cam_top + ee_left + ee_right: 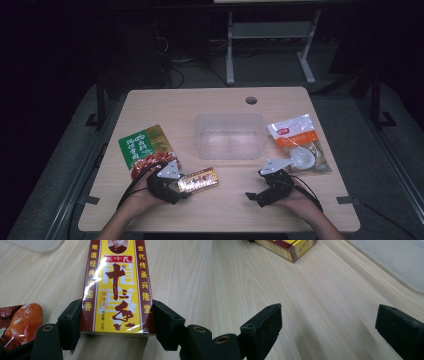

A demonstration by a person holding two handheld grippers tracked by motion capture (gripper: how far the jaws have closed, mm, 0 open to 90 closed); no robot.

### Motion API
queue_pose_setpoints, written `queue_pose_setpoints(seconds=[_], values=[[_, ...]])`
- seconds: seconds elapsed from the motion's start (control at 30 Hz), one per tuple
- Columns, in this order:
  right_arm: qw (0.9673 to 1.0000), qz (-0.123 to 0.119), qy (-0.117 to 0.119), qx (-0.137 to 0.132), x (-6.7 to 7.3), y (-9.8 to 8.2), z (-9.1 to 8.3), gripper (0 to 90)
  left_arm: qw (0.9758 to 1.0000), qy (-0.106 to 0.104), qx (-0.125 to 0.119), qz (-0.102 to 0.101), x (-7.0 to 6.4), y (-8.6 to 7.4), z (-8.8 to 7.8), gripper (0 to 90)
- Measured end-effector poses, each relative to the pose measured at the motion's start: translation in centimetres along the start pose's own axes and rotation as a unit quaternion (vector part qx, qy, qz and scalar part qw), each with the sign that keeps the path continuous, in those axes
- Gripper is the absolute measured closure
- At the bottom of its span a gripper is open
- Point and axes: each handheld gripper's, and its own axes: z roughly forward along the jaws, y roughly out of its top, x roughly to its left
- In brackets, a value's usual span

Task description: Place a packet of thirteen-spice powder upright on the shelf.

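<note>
Near the tabletop's front edge, left gripper [181, 186] closed around a yellow seasoning box [199, 180]; right gripper [254, 196] wide open, empty. Left gripper view: pads touching both box [117, 287] sides, sausage packet [17, 322] beside. Right gripper view: bare table [319, 302] between jaws, box corner [289, 246] beyond.

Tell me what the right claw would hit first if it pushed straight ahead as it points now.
Probably the yellow box: bare table lies ahead of the open right claw, then the box's corner. The clear tub sits off to one side. Depth is uncertain.
</note>
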Motion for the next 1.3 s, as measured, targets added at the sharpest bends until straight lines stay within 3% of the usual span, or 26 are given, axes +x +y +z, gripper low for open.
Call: queue_pose_setpoints(seconds=[0.23, 0.3, 0.63, 1.0, 1.1, 1.13, 1.3], values=[[0.9998, -0.011, 0.018, -0.002, 0.1, 0.3, -0.3, 6.5, 0.9997, -0.004, -0.008, -0.023, 0.4, 0.2, -0.3, 31.9], [0.9996, -0.010, 0.025, -0.002, 0.1, 0.4, -0.4, 6.5, 0.9992, -0.005, -0.020, -0.034, 0.3, 0.2, -0.5, 31.9], [0.9982, -0.028, 0.046, -0.024, 0.6, 0.7, -0.8, 6.5, 0.9967, -0.012, -0.066, -0.045, 0.2, 0.6, -2.2, 32.0], [0.9945, -0.048, 0.086, -0.036, 1.3, 1.1, -1.0, 6.9, 0.9951, -0.027, -0.091, -0.028, -0.5, 1.2, -3.1, 32.1], [0.9918, -0.059, 0.103, -0.048, 1.4, 1.4, -1.2, 7.6, 0.9937, -0.039, -0.103, -0.018, -0.9, 1.5, -3.3, 32.0], [0.9893, -0.073, 0.112, -0.057, 1.5, 1.7, -1.3, 10.3, 0.9935, -0.041, -0.105, -0.013, -1.0, 1.5, -3.3, 32.0], [0.9863, -0.082, 0.128, -0.065, 1.5, 2.5, -1.2, 11.1, 0.9924, -0.050, -0.112, 0.003, -1.5, 1.9, -3.4, 32.0]])
